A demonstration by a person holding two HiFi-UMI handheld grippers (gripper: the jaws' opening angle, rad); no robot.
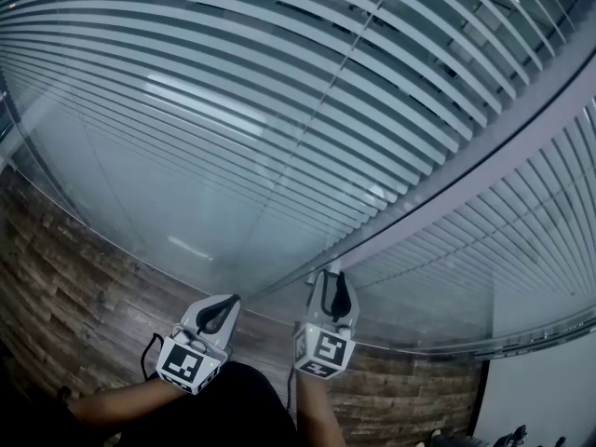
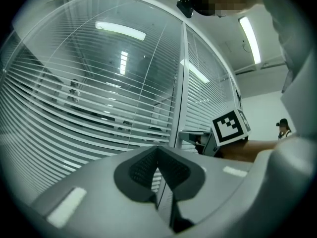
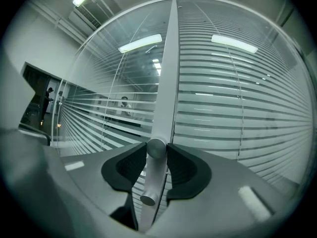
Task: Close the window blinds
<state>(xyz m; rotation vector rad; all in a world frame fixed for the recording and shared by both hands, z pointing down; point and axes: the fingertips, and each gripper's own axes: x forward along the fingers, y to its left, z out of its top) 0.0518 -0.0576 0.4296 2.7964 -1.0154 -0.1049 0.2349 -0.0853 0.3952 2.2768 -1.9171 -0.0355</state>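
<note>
Slatted window blinds hang behind glass, their slats standing partly open, and a grey frame post divides the panes. My right gripper is up against that post. A small round metal knob on the post sits between the right gripper's pads, which touch it on both sides. A second knob shows just below it. My left gripper hovers lower and to the left, off the glass. Seen from its own camera, the left gripper is shut with nothing in it and faces the blinds.
Wood-plank flooring runs along the foot of the glass at left. A white wall stands at lower right. The right gripper's marker cube shows in the left gripper view, and a person stands far off.
</note>
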